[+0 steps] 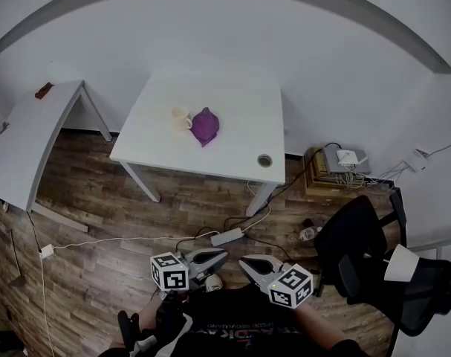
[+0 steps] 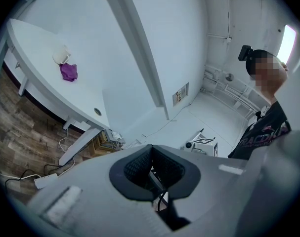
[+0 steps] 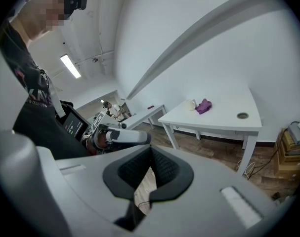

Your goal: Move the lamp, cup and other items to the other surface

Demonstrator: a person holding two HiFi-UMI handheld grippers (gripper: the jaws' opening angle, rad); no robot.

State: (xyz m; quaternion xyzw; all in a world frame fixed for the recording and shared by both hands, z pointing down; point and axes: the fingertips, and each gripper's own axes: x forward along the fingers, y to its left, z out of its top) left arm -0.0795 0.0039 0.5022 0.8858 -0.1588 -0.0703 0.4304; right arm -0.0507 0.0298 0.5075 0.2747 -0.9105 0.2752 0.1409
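Waiting before the first pick, it seems | left claw point(image 1: 222, 255) and right claw point(image 1: 244, 261) both pressed shut on nothing, low by the body | cup point(image 1: 180, 117) on white tabletop point(image 1: 240, 149), just beside purple cloth point(image 1: 205, 126), well apart from both claws | cup's contents too small to tell | next likely needs stepping in, opening a claw, and carrying to the side tabletop point(image 1: 30, 141)

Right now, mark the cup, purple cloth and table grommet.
cup point(image 1: 180, 117): head view, on its body.
purple cloth point(image 1: 205, 126): head view, middle of the bunched fabric.
table grommet point(image 1: 264, 160): head view, on the round insert.
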